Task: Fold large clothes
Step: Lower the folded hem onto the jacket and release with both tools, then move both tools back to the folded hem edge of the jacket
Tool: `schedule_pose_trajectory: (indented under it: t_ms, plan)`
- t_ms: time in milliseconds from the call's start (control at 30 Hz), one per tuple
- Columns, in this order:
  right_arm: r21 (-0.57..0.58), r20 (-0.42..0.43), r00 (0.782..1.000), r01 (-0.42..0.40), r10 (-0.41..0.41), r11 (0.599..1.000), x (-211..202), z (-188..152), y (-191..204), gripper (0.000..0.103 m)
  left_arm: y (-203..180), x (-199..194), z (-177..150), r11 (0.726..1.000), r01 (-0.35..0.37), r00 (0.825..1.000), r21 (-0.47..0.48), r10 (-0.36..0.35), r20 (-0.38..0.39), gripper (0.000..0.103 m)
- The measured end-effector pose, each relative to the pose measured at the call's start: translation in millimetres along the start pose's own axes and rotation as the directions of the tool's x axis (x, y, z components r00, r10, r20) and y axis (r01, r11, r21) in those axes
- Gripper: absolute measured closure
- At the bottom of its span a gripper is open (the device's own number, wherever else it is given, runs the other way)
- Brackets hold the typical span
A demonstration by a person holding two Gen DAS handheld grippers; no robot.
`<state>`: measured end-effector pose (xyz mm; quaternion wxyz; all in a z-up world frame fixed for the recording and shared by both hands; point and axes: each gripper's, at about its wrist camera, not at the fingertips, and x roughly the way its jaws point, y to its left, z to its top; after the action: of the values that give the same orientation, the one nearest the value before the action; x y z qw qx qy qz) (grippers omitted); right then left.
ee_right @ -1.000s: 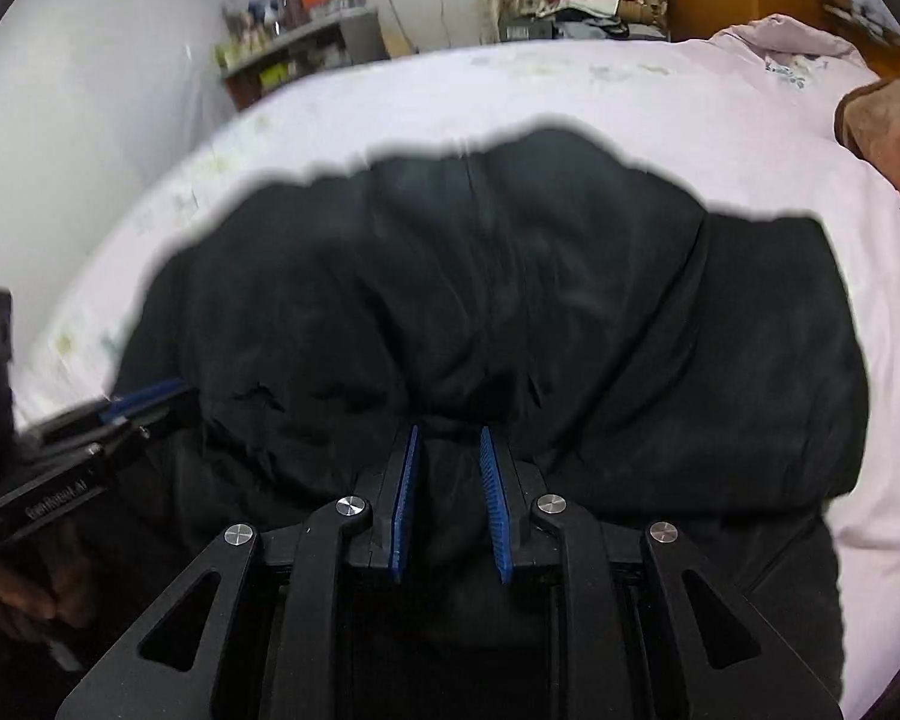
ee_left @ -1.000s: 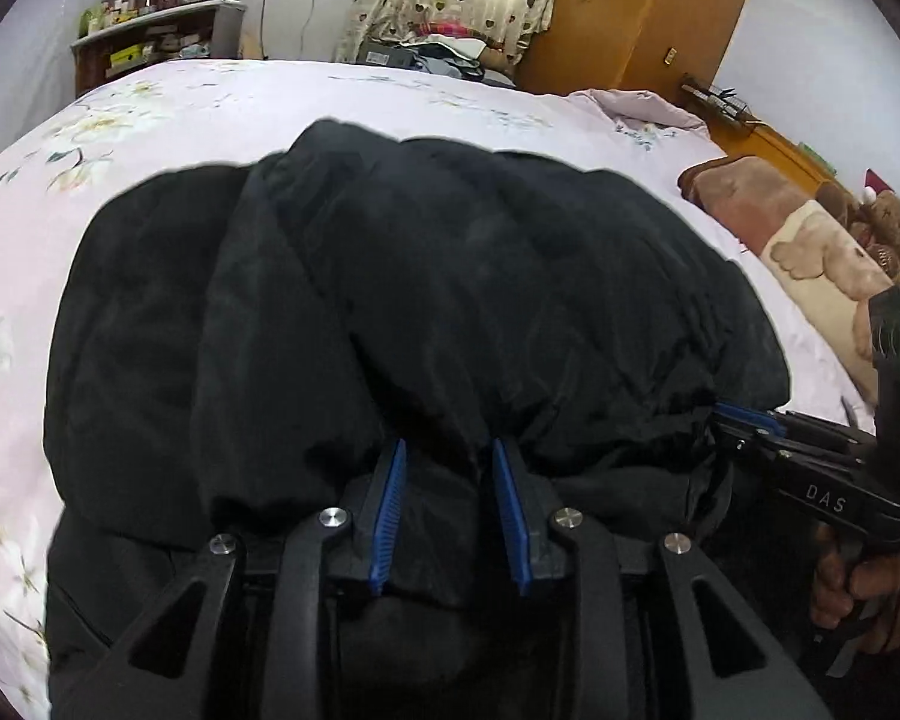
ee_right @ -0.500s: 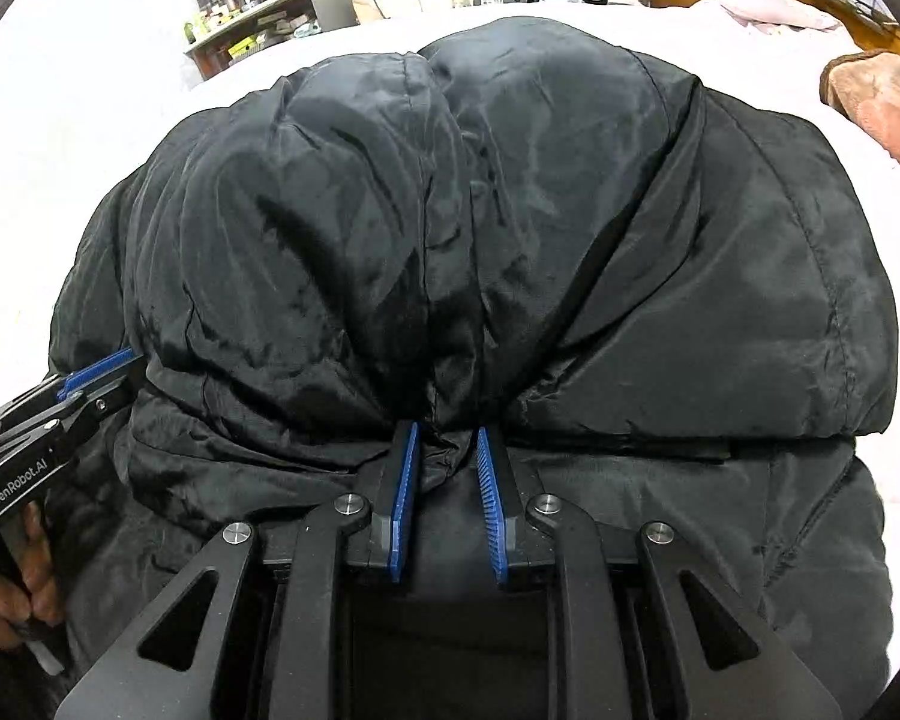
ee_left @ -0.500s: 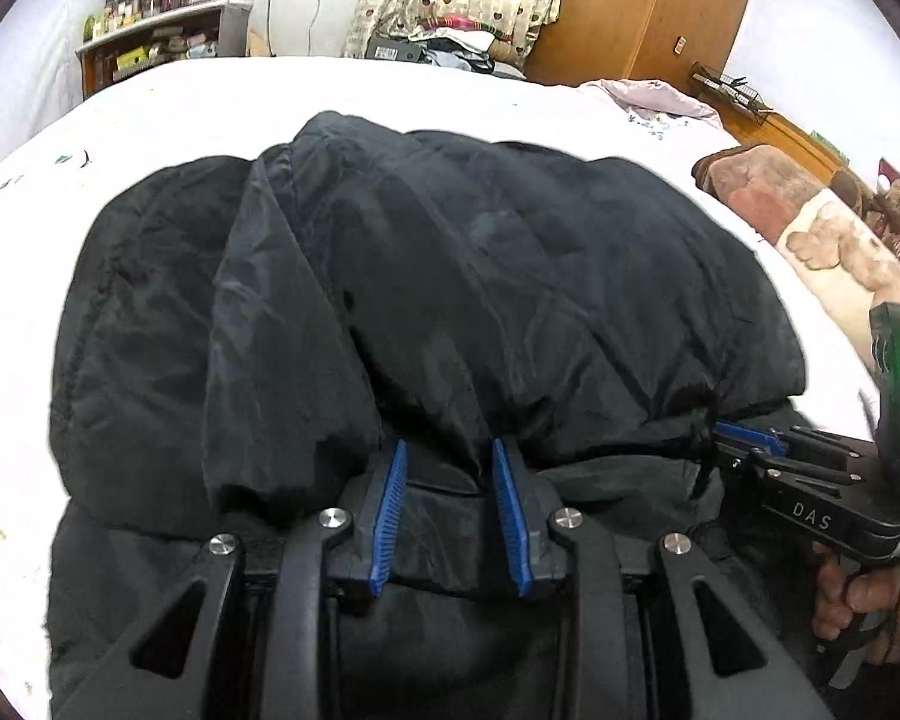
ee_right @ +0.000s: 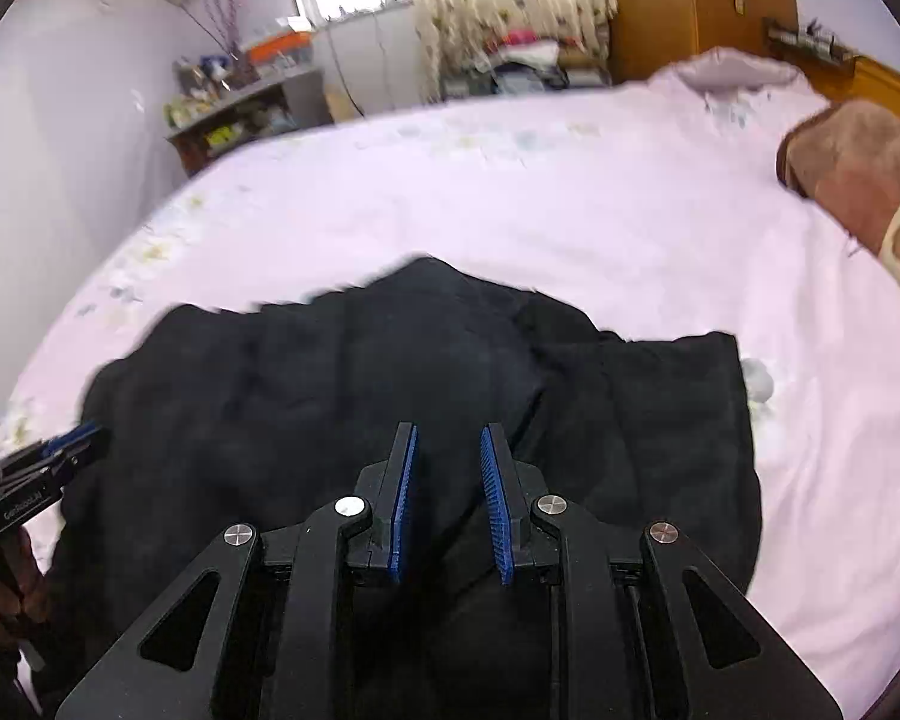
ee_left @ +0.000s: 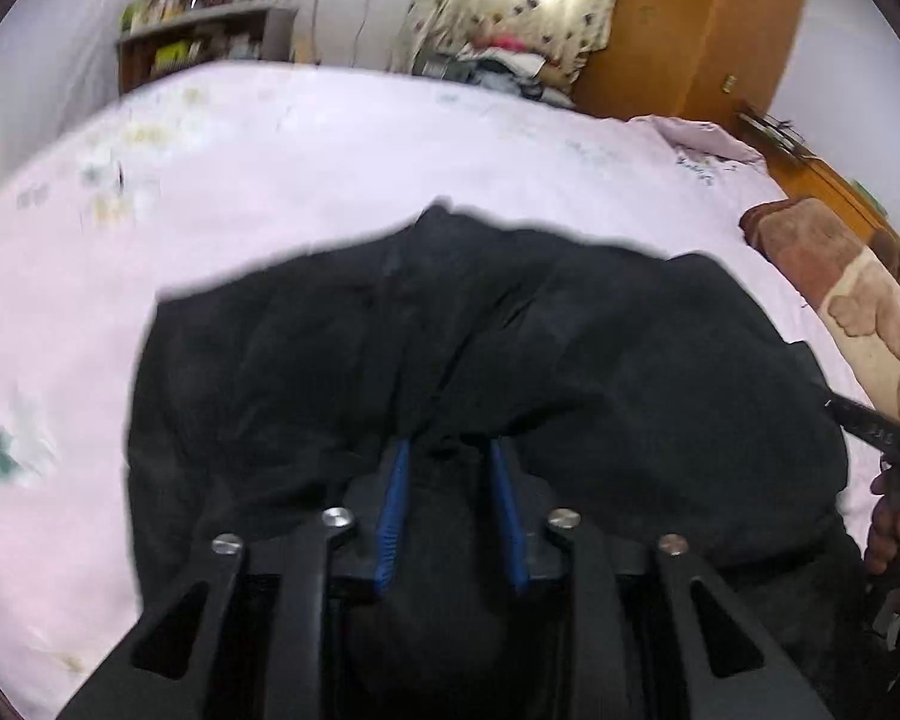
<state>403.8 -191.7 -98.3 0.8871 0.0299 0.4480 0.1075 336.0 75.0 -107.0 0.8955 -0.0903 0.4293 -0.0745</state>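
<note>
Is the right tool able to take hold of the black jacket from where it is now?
Probably yes: the right tool is open directly over the black jacket, nothing between them, on the pink bedsheet.

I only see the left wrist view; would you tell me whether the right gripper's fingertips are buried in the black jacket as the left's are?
Observer: No, both blue pads of the right gripper show to their tips, above the black jacket.
Operator: Is it gripping fabric?
Observer: I cannot tell; its jaws stand apart with dark cloth between them.
Operator: And the jacket's right side?
Observer: Its edge lies flat on the pink sheet.
</note>
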Motion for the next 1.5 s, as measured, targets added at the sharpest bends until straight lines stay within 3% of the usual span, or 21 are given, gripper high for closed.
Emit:
schedule_pose_trajectory:
  t_ms: [133, 300, 400, 467, 533, 600, 633, 700, 900, 1133, 1300, 1367, 1433, 1500]
  plan:
    - [0.028, -0.035, 0.999, -0.023, 0.024, 0.999, 21.6, -17.8, -18.6, 0.080, -8.0, 4.3, -14.6, 0.998, -0.029, 0.999, 0.055, 0.027, 0.038, 0.076]
    - [0.057, -0.030, 0.999, -0.014, 0.016, 0.998, 16.6, -14.7, -20.1, 0.079, -8.6, -8.5, -3.4, 0.999, -0.037, 0.999, 0.036, 0.036, 0.004, 0.077]
    - [0.056, 0.050, 0.999, -0.022, 0.019, 0.998, -19.1, -4.1, -25.1, 0.078, -3.8, -40.8, 3.6, 0.999, -0.033, 0.997, 0.037, 0.030, 0.075, 0.076]
    - [0.077, 0.096, 0.995, 0.002, -0.010, 0.997, -39.5, -6.8, -40.2, 0.077, 7.6, -45.7, 4.6, 0.996, -0.077, 0.994, 0.035, 0.074, 0.086, 0.076]
    - [0.119, 0.070, 0.996, 0.044, -0.053, 0.992, -37.5, -15.4, -60.4, 0.077, 22.3, -32.1, 1.3, 0.996, -0.094, 0.995, -0.001, 0.094, 0.038, 0.076]
    - [0.138, -0.015, 0.996, 0.092, -0.091, 0.986, -19.8, -26.4, -74.3, 0.077, 32.3, -18.9, -7.1, 0.996, -0.078, 0.997, -0.038, 0.079, 0.002, 0.076]
    - [0.140, -0.070, 0.994, 0.093, -0.084, 0.986, -6.8, -33.5, -79.7, 0.077, 31.6, -15.6, -8.1, 0.996, -0.081, 0.997, -0.036, 0.081, -0.002, 0.076]
    - [0.147, -0.074, 0.995, 0.083, -0.073, 0.986, -3.2, -40.5, -83.0, 0.077, 28.5, -16.5, -5.7, 0.995, -0.093, 0.996, -0.037, 0.093, -0.007, 0.076]
    - [0.173, -0.024, 0.998, 0.068, -0.065, 0.983, -48.1, -45.3, -71.4, 0.077, 17.6, -54.8, -8.7, 0.996, -0.079, 0.997, -0.049, 0.079, 0.010, 0.076]
    - [0.175, 0.040, 0.999, -0.022, 0.015, 0.984, -120.8, -85.2, -50.5, 0.077, 1.5, -127.4, -52.6, 0.998, -0.055, 0.997, -0.008, 0.056, 0.053, 0.076]
    - [0.149, 0.034, 0.999, -0.022, 0.017, 0.989, -148.3, -109.4, -39.0, 0.077, -9.1, -164.4, -81.6, 0.997, -0.061, 0.996, 0.039, 0.058, 0.064, 0.075]
    - [0.132, 0.033, 0.999, -0.029, 0.025, 0.991, -158.8, -120.5, -33.0, 0.074, -10.1, -175.6, -91.5, 0.997, -0.068, 0.996, 0.044, 0.065, 0.065, 0.073]
    - [0.106, 0.034, 0.999, -0.032, 0.028, 0.994, -168.7, -131.7, -25.8, 0.064, -12.3, -186.7, -101.6, 0.997, -0.071, 0.996, 0.043, 0.068, 0.064, 0.073]
    - [0.086, 0.029, 0.999, -0.041, 0.038, 0.995, -179.1, -143.4, -18.0, 0.063, -14.5, -196.5, -109.8, 0.996, -0.083, 0.995, 0.039, 0.081, 0.054, 0.073]
